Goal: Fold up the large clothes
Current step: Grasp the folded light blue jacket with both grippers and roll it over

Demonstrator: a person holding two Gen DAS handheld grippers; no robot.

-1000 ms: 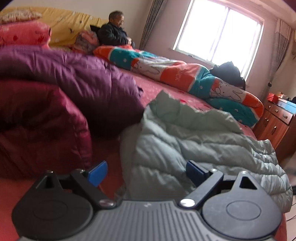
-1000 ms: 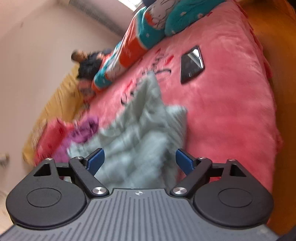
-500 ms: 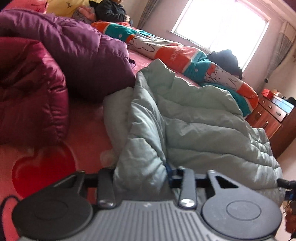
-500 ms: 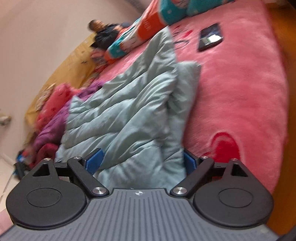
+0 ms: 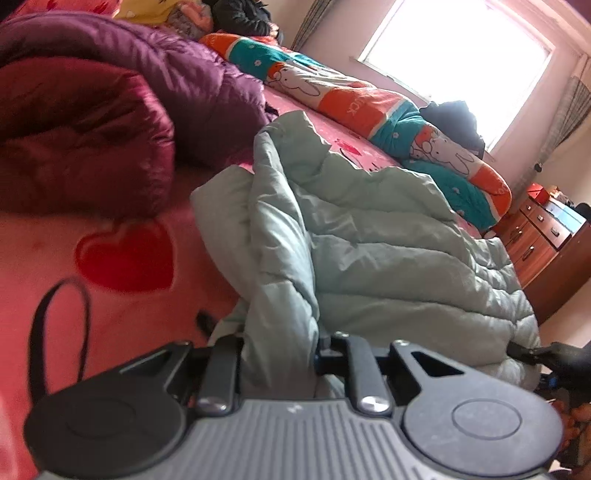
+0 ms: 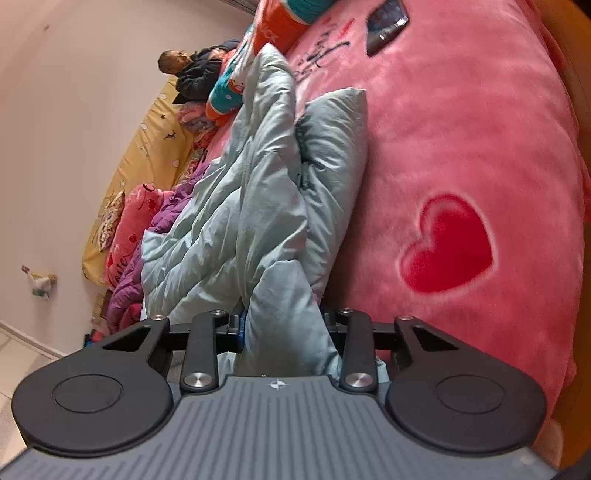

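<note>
Here, pink plush blanket (image 6: 480, 122) with red heart prints covers bed. Pale green quilted jacket (image 5: 369, 236) lies rumpled across it, near front edge. Left gripper (image 5: 280, 354): jaws closing, nearly together, pinching fold of jacket. Right gripper (image 6: 284, 328): jaws closing, thick jacket fold bunched between pads. Purple jacket (image 5: 155, 70) and maroon jacket (image 5: 81, 136) heaped beside. Rolled orange-teal quilt (image 5: 369, 107) along far side. Bright window (image 5: 465, 55), wooden dresser (image 5: 543, 240), seated person (image 6: 195, 70), phone (image 6: 386, 18) on blanket.
</note>
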